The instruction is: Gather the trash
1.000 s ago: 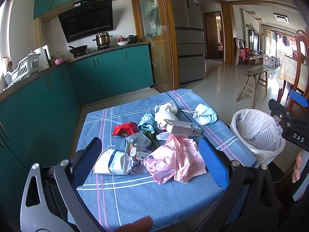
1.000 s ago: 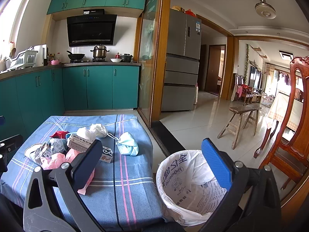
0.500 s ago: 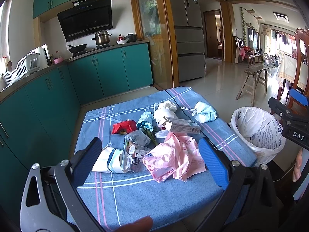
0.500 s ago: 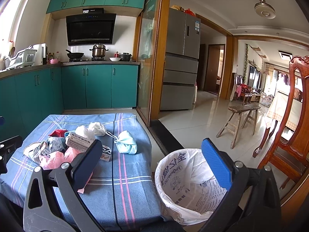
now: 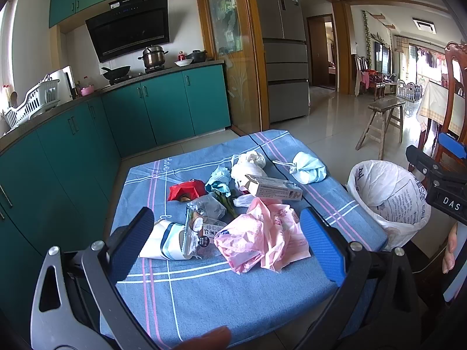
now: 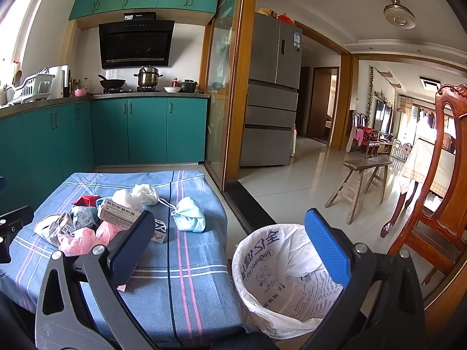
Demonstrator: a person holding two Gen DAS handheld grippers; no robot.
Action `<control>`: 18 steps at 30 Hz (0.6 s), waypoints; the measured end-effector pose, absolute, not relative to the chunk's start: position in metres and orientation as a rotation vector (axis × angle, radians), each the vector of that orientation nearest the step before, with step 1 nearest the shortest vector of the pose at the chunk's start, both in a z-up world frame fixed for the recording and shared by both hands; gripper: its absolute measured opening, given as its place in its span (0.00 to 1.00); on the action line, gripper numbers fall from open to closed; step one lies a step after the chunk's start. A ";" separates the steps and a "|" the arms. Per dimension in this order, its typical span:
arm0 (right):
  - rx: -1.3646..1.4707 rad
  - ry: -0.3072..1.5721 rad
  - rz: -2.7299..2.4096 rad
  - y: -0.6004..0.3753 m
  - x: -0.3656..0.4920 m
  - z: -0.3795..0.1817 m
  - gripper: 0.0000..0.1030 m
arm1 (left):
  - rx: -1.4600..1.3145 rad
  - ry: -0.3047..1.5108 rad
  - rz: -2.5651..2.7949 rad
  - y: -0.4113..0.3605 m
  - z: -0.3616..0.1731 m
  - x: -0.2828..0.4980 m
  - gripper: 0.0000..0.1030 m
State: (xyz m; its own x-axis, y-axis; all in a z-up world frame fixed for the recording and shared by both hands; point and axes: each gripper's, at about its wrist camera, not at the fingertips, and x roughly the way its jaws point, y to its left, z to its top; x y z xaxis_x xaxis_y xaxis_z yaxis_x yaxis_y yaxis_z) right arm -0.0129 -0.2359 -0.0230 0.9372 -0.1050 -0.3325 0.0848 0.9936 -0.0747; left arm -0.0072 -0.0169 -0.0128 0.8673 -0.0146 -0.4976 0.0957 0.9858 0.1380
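Observation:
Several pieces of trash lie on a table with a blue checked cloth (image 5: 221, 300): a pink plastic bag (image 5: 259, 236), a cardboard box (image 5: 274, 188), a red wrapper (image 5: 185, 189), a white crumpled bag (image 5: 248, 164) and a light blue face mask (image 5: 309, 167). My left gripper (image 5: 226, 239) hovers open above the near side of the pile, holding nothing. A bin lined with a white bag (image 6: 280, 274) stands on the floor right of the table. My right gripper (image 6: 233, 242) is open and empty, between the table's edge and the bin.
Teal kitchen cabinets (image 5: 73, 145) run along the left and back. A grey fridge (image 6: 271, 96) stands behind a wooden door frame. A wooden stool (image 6: 362, 180) and a wooden chair (image 6: 443, 192) are on the tiled floor to the right.
Both views have shifted slightly; the table and trash sit a little lower and nearer in the frames. Both grippers stay open and nothing on the table has moved.

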 end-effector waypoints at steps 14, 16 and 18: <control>-0.059 0.343 -0.098 -0.236 -0.013 -0.023 0.97 | 0.161 0.520 -0.059 -0.017 -0.013 -0.008 0.97; -0.059 0.344 -0.100 -0.236 -0.013 -0.023 0.97 | 0.161 0.522 -0.060 -0.017 -0.015 -0.008 0.97; -0.059 0.344 -0.100 -0.236 -0.013 -0.023 0.97 | 0.160 0.524 -0.060 -0.017 -0.017 -0.008 0.97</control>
State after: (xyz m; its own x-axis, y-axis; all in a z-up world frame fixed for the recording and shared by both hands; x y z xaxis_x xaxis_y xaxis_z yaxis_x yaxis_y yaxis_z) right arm -0.0125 -0.2364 -0.0235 0.9366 -0.1076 -0.3334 0.0877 0.9934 -0.0742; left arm -0.0084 -0.0168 -0.0168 0.8645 -0.0156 -0.5024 0.0975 0.9857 0.1371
